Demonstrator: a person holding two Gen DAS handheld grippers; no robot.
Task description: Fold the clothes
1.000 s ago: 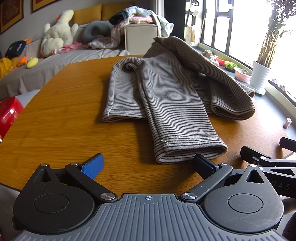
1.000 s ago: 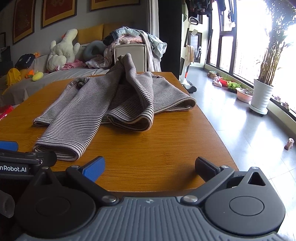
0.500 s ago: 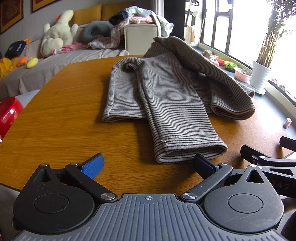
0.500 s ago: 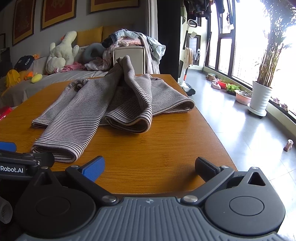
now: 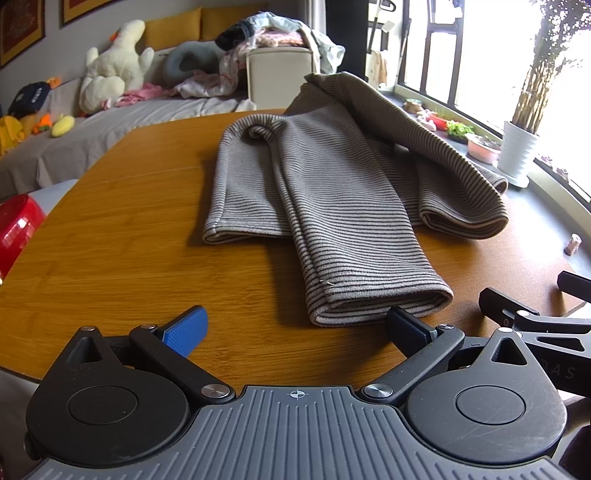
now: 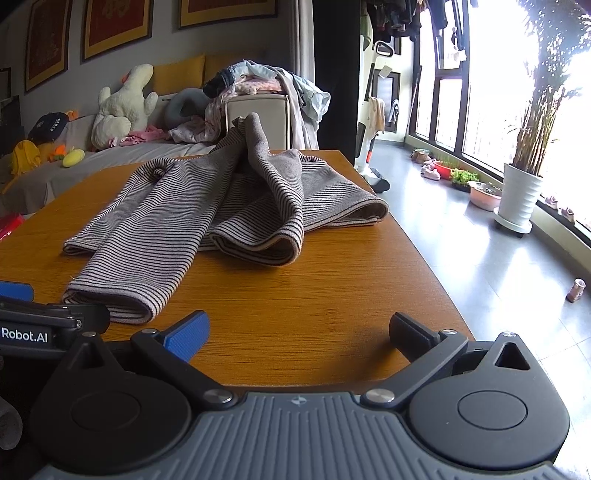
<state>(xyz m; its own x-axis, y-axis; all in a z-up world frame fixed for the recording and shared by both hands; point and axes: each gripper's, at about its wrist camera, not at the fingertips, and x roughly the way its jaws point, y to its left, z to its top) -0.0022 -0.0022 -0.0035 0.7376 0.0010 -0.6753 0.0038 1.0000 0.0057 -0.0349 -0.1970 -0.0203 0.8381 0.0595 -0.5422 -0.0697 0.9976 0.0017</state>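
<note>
My left tool [image 5: 295, 325] and right tool [image 6: 299, 328] gape, holding nothing; the striped garment [image 5: 332, 192], soft and floppy, grips best at its nearest cuff [image 5: 380, 299].

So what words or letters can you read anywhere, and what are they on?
"Robot.AI": white letters on the left gripper body, cut off at the picture's left edge, in the right wrist view.
"AS": faint raised letters on the right gripper body, partly hidden, in the left wrist view.
Dark cap on the sofa: print too small to read.
Framed wall pictures: unreadable.
</note>
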